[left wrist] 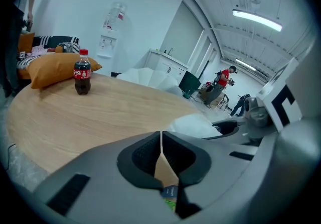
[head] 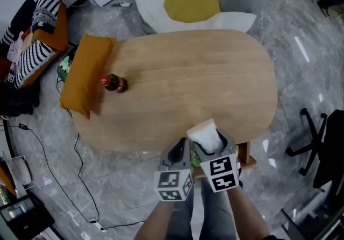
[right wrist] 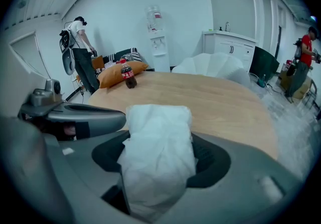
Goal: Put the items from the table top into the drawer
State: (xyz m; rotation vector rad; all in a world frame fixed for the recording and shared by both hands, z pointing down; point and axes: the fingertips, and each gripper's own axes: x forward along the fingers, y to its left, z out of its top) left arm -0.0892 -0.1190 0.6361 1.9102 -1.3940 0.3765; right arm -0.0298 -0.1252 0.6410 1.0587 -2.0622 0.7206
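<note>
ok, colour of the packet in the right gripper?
White packet; clearest in the right gripper view.

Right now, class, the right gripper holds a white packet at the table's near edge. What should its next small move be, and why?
Probably lower the right gripper toward the wooden part showing under the table edge, likely the drawer, before opening. Its jaws are clamped on the white packet, which sits at that edge; the left gripper is shut on nothing.
</note>
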